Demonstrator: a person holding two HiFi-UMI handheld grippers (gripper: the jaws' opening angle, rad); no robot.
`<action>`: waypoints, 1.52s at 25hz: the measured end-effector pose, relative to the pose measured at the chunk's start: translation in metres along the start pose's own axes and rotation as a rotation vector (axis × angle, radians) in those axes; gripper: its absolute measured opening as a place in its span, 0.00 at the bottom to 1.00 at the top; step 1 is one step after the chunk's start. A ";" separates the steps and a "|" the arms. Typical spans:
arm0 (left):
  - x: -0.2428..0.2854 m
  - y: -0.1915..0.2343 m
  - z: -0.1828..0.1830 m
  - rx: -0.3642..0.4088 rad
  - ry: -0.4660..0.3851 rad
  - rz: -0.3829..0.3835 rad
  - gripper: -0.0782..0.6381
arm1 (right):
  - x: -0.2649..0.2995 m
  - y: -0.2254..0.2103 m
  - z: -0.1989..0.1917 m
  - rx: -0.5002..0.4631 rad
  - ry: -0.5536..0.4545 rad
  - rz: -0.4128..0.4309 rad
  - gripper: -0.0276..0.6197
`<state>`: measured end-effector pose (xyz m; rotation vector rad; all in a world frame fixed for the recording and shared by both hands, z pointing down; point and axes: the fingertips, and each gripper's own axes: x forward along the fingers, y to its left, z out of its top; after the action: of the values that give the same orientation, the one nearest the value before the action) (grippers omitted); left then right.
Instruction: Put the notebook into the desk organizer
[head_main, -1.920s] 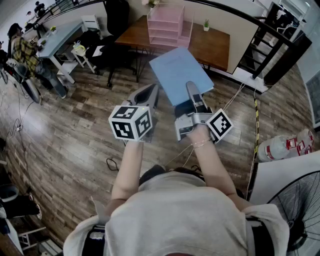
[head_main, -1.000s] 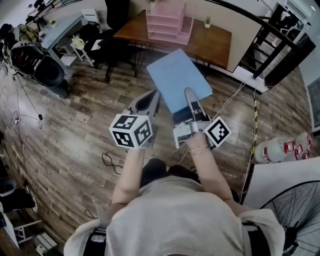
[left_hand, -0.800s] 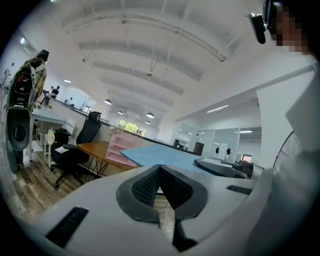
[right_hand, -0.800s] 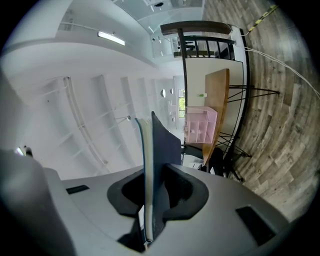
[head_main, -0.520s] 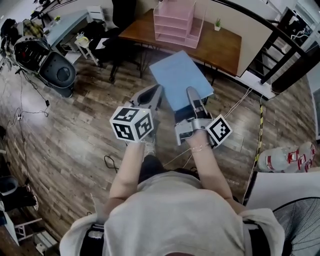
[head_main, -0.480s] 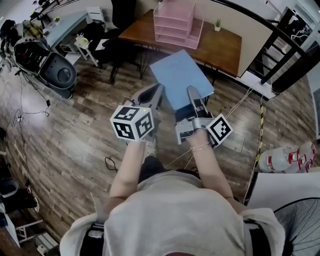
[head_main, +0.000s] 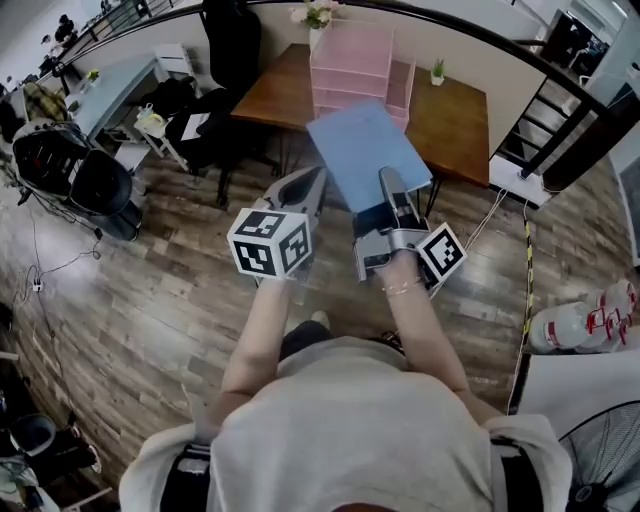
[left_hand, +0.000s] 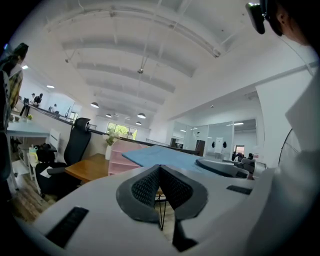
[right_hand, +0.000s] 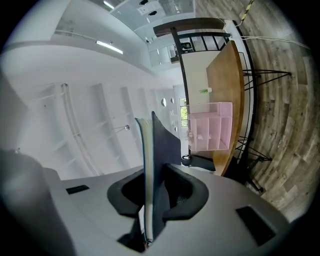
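Observation:
My right gripper (head_main: 390, 188) is shut on the near edge of a flat light-blue notebook (head_main: 365, 150), which it holds out in the air, tilted up. In the right gripper view the notebook (right_hand: 148, 150) stands edge-on between the pads. The pink desk organizer (head_main: 350, 65) with open shelves stands on a brown wooden desk (head_main: 455, 120) just beyond the notebook. It also shows in the right gripper view (right_hand: 210, 132) and the left gripper view (left_hand: 125, 157). My left gripper (head_main: 305, 182) hovers to the left of the notebook, its pads (left_hand: 150, 185) pressed together on nothing.
A black office chair (head_main: 225, 30) and a white side table (head_main: 160, 125) stand left of the desk. A small potted plant (head_main: 438, 70) sits on the desk's far right. A dark bulky machine (head_main: 70, 170) is at the left. A stair railing (head_main: 560, 110) and cables lie right.
The person has walked toward the desk, so the desk and organizer sit closer under the notebook. Both grippers keep their pose, and the notebook stays in the right gripper.

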<state>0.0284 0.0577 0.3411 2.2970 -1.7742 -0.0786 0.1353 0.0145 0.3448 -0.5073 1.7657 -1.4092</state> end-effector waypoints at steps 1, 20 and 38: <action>0.006 0.012 0.003 -0.007 0.000 -0.010 0.11 | 0.011 -0.002 -0.004 -0.008 -0.003 0.003 0.14; 0.061 0.105 -0.001 -0.109 0.038 -0.106 0.11 | 0.100 -0.061 -0.017 -0.018 -0.077 -0.052 0.14; 0.178 0.160 0.027 -0.089 0.043 -0.131 0.11 | 0.225 -0.097 0.042 0.003 -0.088 0.006 0.14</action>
<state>-0.0811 -0.1550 0.3676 2.3308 -1.5656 -0.1270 0.0180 -0.2039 0.3574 -0.5537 1.6940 -1.3645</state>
